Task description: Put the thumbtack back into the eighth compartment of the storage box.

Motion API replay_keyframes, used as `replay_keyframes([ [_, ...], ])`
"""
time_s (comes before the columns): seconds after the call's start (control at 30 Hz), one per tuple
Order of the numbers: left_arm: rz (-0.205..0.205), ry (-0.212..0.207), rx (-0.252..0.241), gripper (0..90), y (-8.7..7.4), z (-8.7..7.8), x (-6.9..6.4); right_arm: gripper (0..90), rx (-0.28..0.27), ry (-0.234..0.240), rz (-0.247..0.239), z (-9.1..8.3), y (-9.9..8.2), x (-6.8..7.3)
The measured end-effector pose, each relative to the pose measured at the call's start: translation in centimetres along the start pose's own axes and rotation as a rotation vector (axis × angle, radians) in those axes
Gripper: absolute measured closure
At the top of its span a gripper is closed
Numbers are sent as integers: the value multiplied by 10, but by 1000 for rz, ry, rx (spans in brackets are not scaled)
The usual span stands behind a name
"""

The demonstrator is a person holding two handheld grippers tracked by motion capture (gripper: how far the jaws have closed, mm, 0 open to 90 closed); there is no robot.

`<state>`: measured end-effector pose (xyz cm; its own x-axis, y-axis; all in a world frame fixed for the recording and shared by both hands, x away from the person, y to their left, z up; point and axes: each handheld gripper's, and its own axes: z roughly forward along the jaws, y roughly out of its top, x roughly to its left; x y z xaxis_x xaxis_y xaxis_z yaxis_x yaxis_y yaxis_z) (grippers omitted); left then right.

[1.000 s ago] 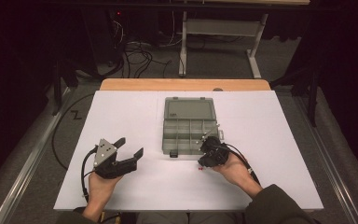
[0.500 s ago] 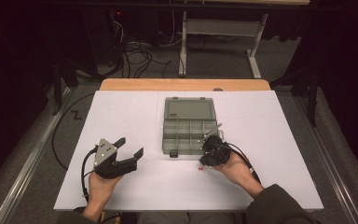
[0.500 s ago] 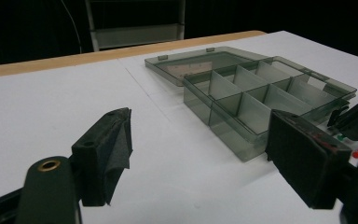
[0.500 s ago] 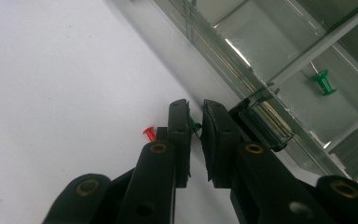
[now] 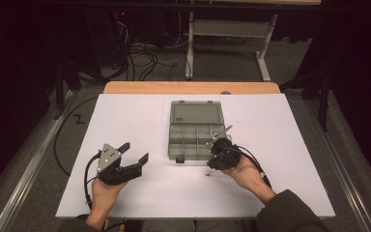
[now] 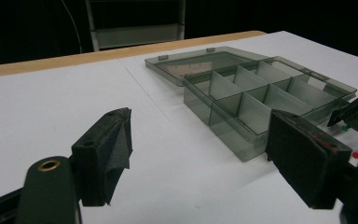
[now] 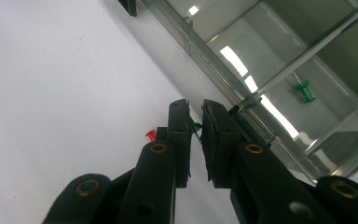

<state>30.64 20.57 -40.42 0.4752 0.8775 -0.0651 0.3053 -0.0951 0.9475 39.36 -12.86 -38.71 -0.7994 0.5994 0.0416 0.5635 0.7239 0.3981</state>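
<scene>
Right gripper [image 7: 195,122] nearly pressed together, pinching a green pushpin [image 7: 196,126] between the pads, just beside the near wall of the clear compartment box [image 5: 195,140]; the pin mostly hidden by the jaws, so its long axis and the way its tip points cannot be told for sure. Seen in the high view at the near right corner of the box [image 5: 221,149], held low over the white table sheet [image 5: 125,121].

Left gripper [image 6: 200,140] spread wide, nothing between the pads; held apart from the box, on the left of the sheet [image 5: 131,155], jaws pointing toward the box.

Counted: one box, lid opened flat on the far side, long axis running away from the person; two rows of compartments. One second green pushpin [image 7: 305,91] lying on the floor of a compartment, on its side, metal tip toward upper left in the right gripper view, head toward lower right. One red pushpin [image 5: 207,173] lying on the sheet, just in front of the box and near the right gripper; its direction too small to tell. One small white thing [image 7: 307,139] in the next compartment, unclear what.
</scene>
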Motion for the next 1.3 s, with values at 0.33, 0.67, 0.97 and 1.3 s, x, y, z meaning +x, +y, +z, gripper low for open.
replay_keyframes([
  [0.33,0,0,-3,233,0,0,0,840,-42,-15,17,-19,3,-7],
  [0.67,2,-1,-3,234,0,0,0,839,-66,-41,37,-31,5,-19],
  [0.97,3,-1,-2,235,0,0,0,840,-58,-61,61,-33,7,-26],
  [1.3,4,-2,-1,235,0,0,-1,838,-38,-77,80,-27,9,-33],
])
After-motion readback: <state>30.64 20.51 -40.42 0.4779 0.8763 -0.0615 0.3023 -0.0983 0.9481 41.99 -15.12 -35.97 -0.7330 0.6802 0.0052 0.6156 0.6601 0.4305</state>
